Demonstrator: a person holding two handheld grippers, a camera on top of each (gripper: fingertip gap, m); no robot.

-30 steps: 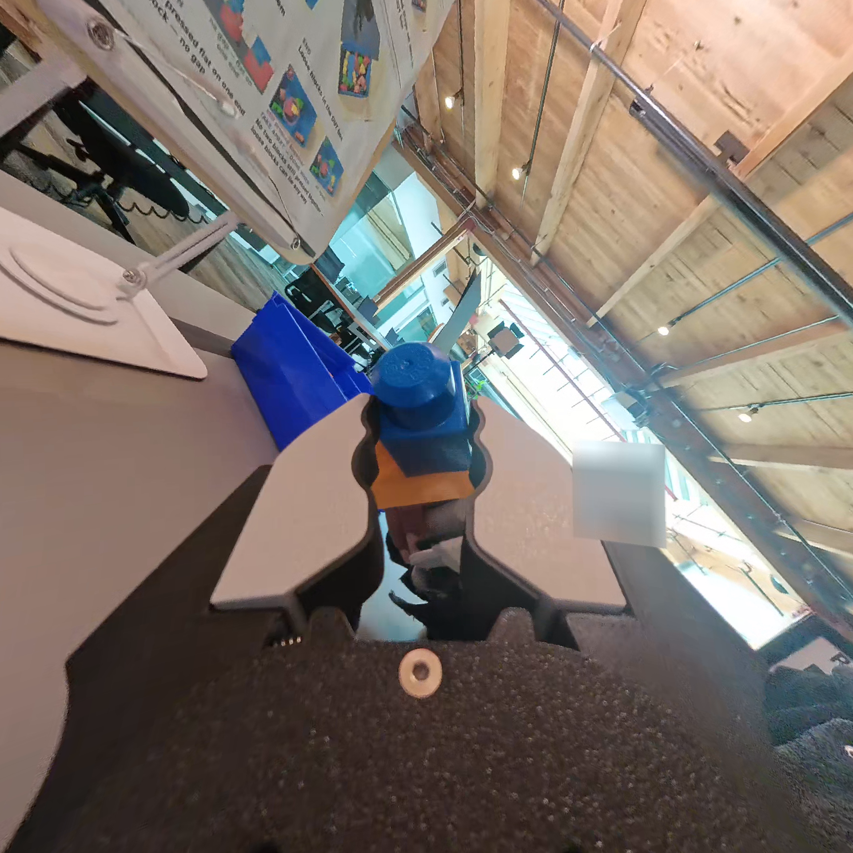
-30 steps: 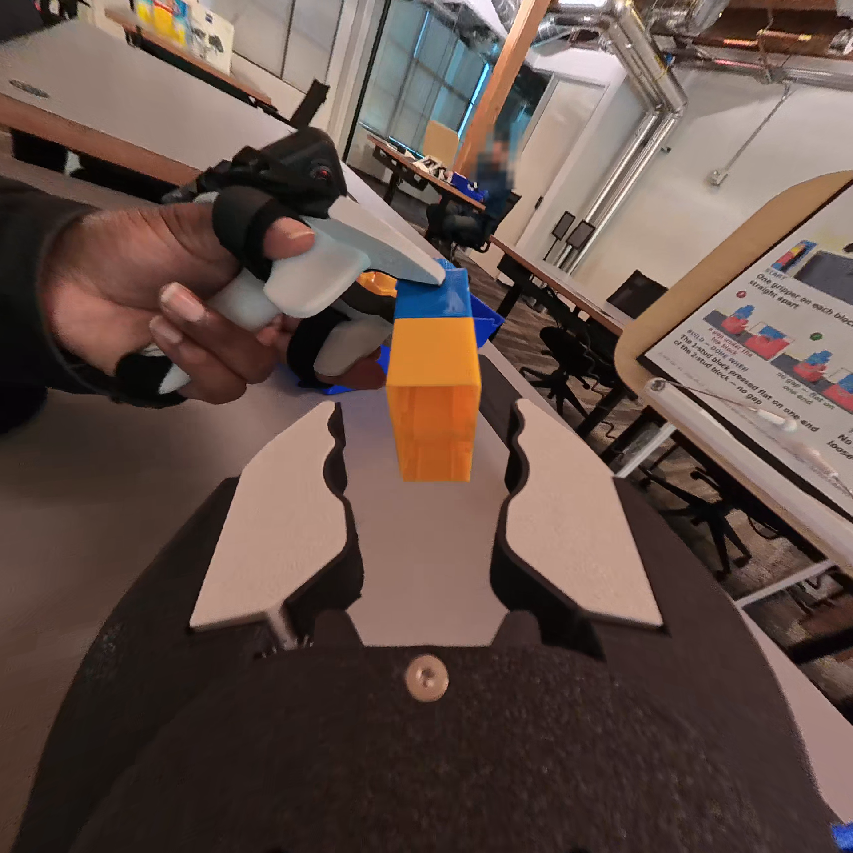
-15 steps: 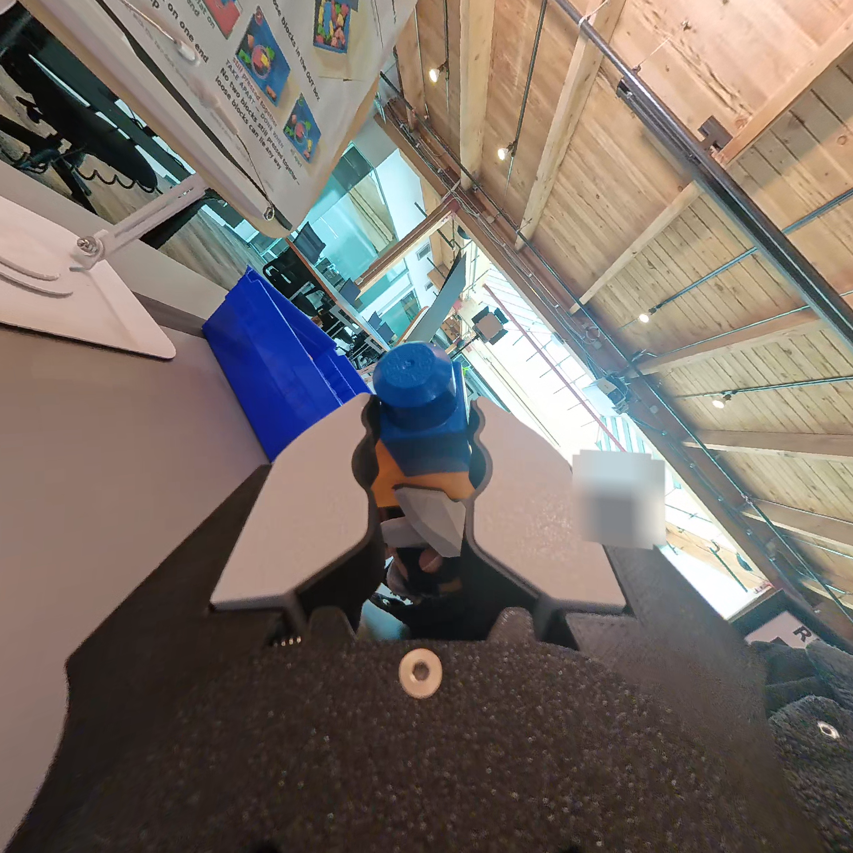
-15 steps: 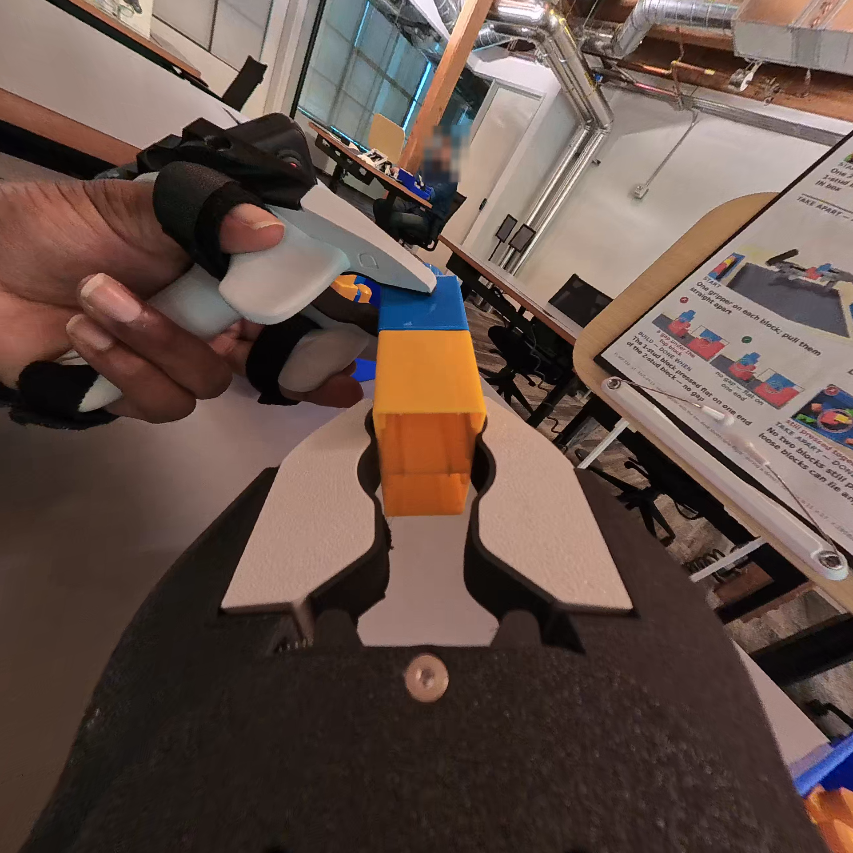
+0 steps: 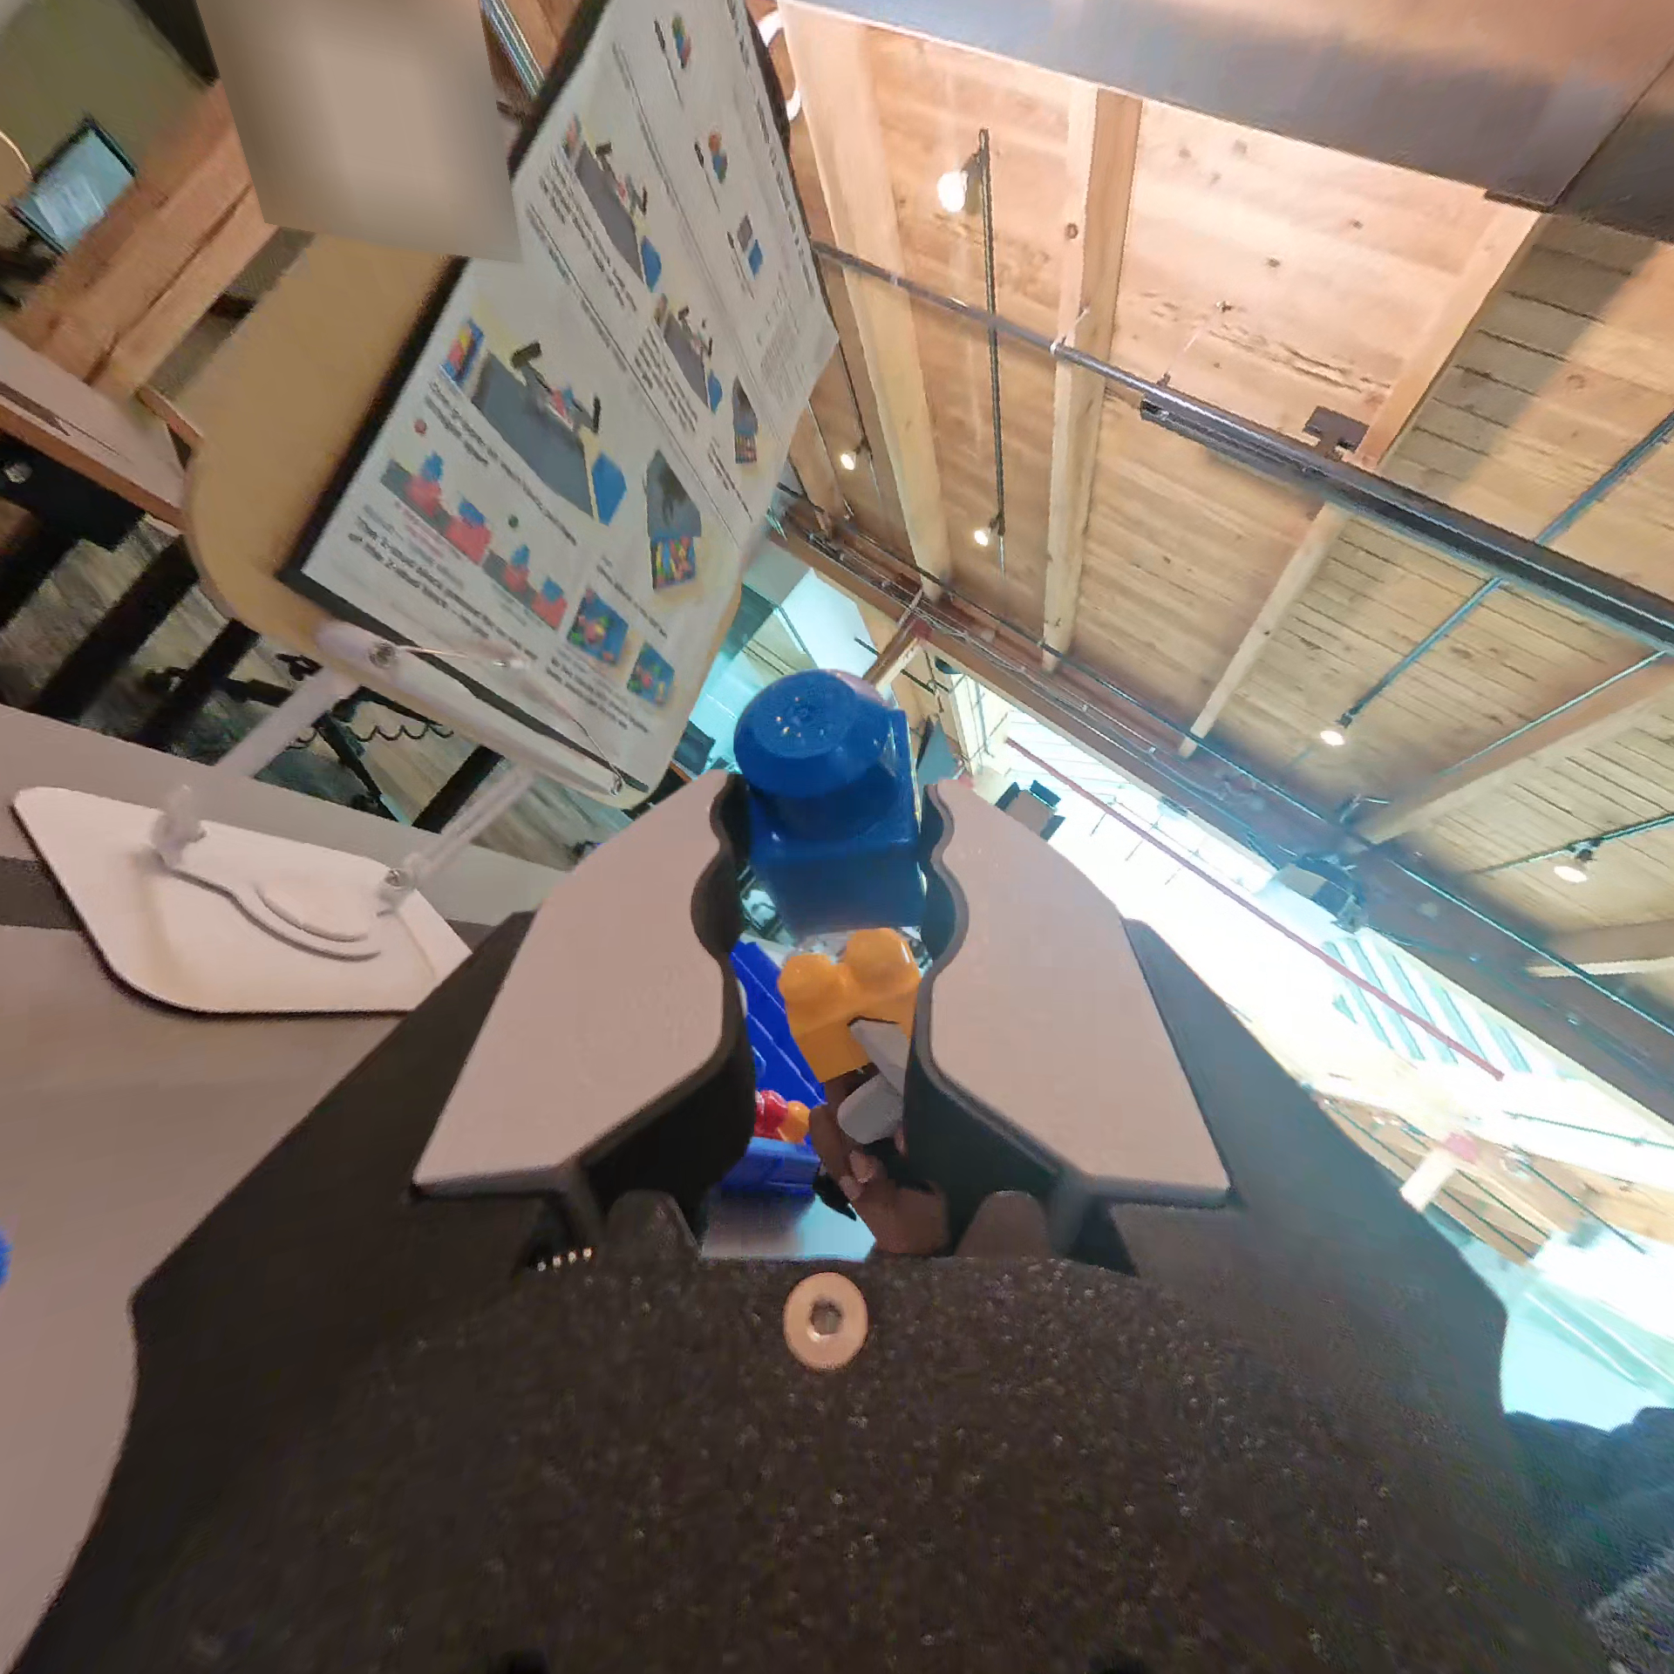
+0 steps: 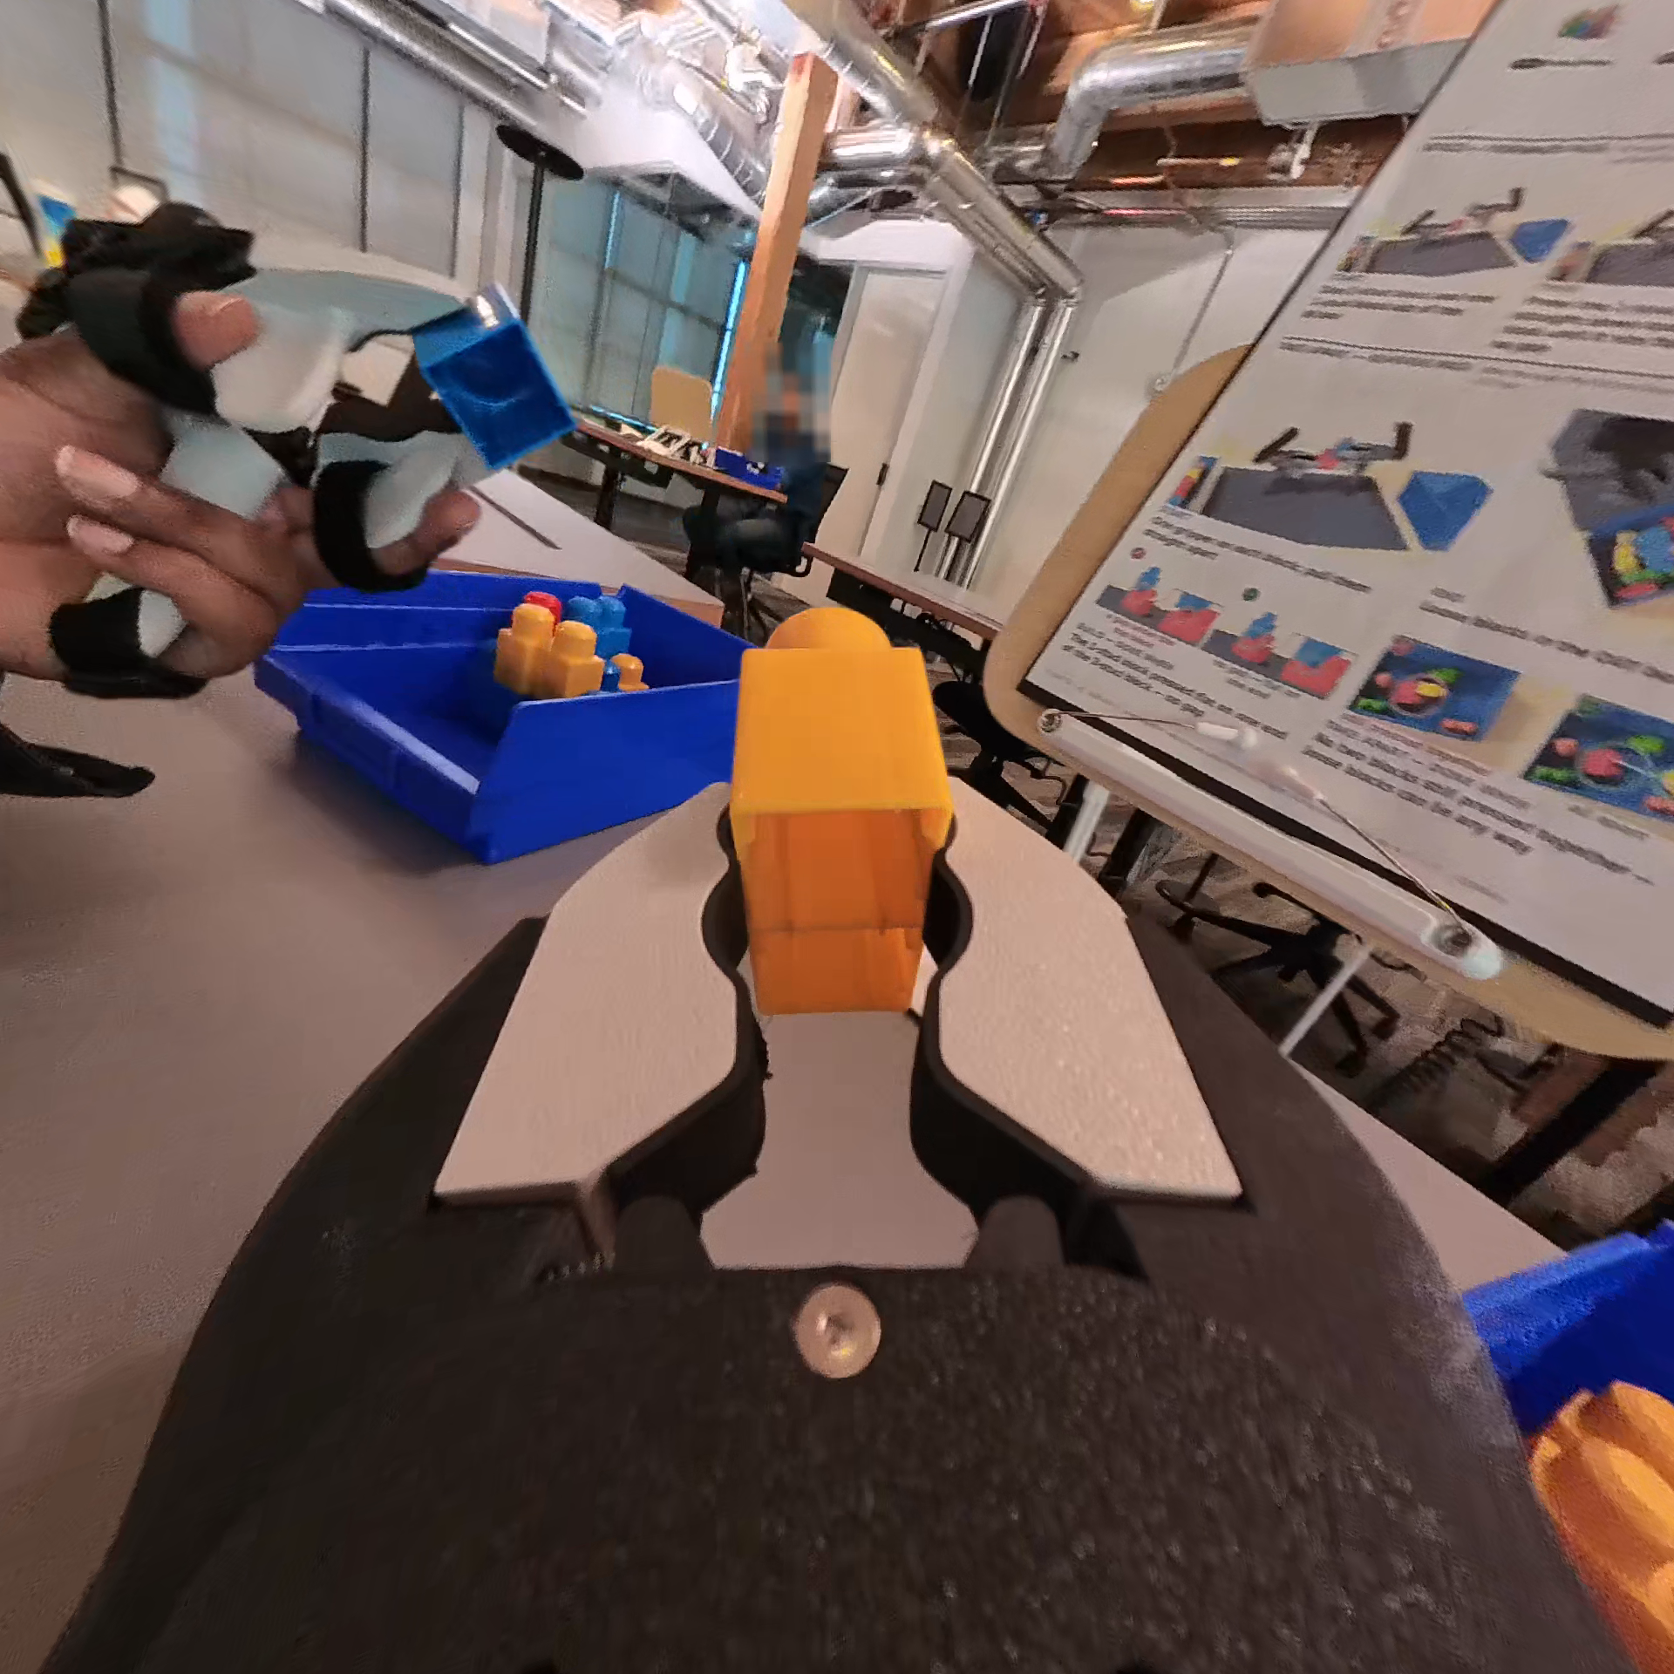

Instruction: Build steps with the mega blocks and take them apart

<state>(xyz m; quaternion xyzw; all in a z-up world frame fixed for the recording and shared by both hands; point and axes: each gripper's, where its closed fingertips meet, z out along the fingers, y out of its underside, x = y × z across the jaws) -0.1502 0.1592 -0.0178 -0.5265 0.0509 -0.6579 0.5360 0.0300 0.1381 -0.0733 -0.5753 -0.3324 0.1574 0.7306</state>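
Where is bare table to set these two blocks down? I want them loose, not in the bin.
Bare grey table runs between the blue bin and the right gripper; more lies beside the white stand base. The bin's far corner is crowded with blocks.

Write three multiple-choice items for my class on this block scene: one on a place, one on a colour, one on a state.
1. Where do the spare blocks lie?
A. in the blue bin
B. on the floor
C. on the poster stand

2. What colour is the block in the right gripper?
A. red
B. orange
C. green

3. How do the two held blocks stand?
A. joined
B. apart
C. both on the table

Key: 1 A, the spare blocks sit inside the blue bin. 2 B, the right gripper clamps an orange block. 3 B, the left gripper holds the blue block in the air, clear of the orange one.
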